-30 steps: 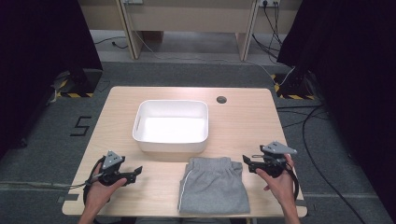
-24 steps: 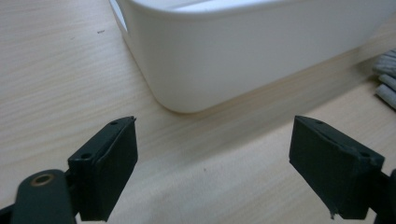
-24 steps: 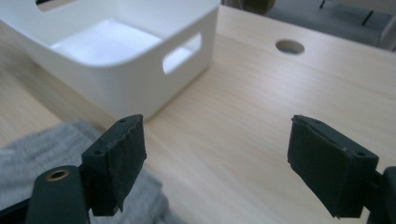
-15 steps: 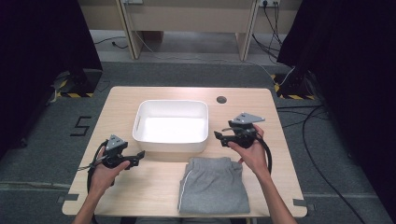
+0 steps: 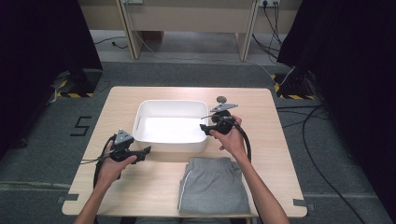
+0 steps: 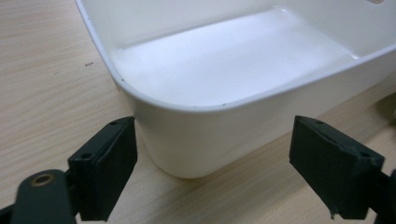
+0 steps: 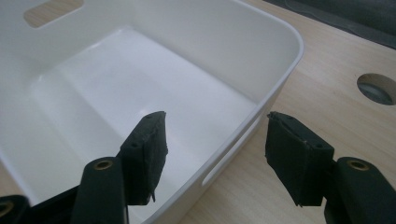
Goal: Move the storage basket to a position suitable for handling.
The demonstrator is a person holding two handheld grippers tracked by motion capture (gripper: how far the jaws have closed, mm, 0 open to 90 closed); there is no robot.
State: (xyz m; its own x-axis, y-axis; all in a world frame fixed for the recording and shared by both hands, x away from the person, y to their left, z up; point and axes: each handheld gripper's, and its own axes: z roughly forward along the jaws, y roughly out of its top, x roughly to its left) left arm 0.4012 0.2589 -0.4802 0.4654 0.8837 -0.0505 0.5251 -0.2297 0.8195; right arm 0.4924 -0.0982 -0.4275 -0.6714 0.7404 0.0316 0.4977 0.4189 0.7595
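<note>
To grip the tub [image 5: 170,126] well, lower the right gripper [image 7: 212,158] so its spread jaws straddle the side wall above the slot handle, then close; the left gripper [image 6: 212,175], also wide apart, faces the near corner. The tub is white, glossy, empty (round-cornered), mid-table [image 5: 140,186], behind folded grey shorts [image 5: 215,184].

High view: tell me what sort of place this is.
Probably a lab or recording studio, not a home: black curtains on both sides, hazard-striped tape and loose cables on grey carpet, and a plain wooden table in the middle.
</note>
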